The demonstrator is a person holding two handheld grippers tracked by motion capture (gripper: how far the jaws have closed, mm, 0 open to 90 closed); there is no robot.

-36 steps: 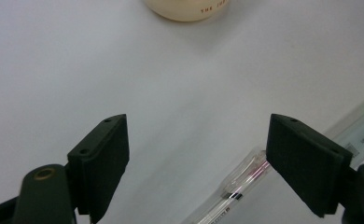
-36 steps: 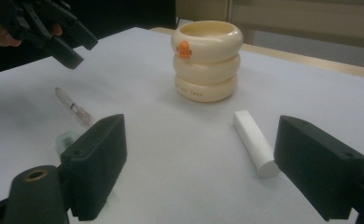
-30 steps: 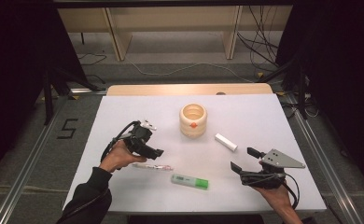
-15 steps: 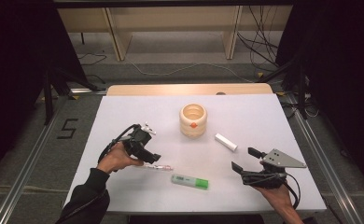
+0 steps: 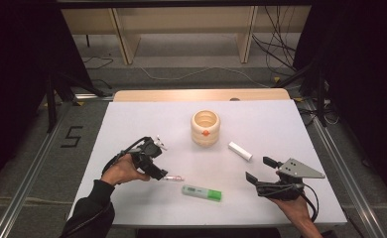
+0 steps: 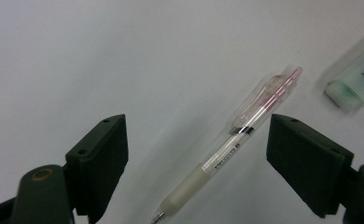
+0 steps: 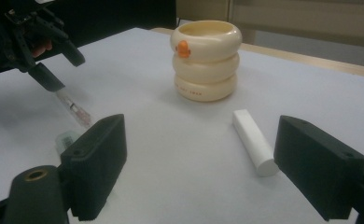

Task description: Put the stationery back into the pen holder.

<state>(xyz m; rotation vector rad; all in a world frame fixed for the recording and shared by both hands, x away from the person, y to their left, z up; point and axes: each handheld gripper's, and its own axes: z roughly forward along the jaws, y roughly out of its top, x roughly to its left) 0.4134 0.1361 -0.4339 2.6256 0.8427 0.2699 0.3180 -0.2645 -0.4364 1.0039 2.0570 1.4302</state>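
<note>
A clear pen (image 6: 236, 140) with a pink refill lies flat on the white table, slanting between the wide-apart jaws of my left gripper (image 6: 196, 137). Neither jaw touches it. In the high view my left gripper (image 5: 158, 171) points down and right at the pen (image 5: 173, 178). My right gripper (image 5: 259, 169) hovers open at the front right with nothing between its jaws. In the right gripper view my right gripper (image 7: 201, 140) faces a white cylinder (image 7: 255, 142), with a cream ringed cup (image 7: 206, 60) beyond. The left gripper (image 7: 61, 65) stands over the pen (image 7: 75, 109) at that view's left.
A green and white marker (image 5: 201, 192) lies near the front edge, right of the pen. The cup (image 5: 205, 128) stands mid-table, and the white cylinder (image 5: 240, 151) lies to its right. The table (image 5: 132, 119) has bare room at the back left.
My left gripper has come down and toward the front edge, closing in over the pen with its jaws open. The right gripper has stayed put.
</note>
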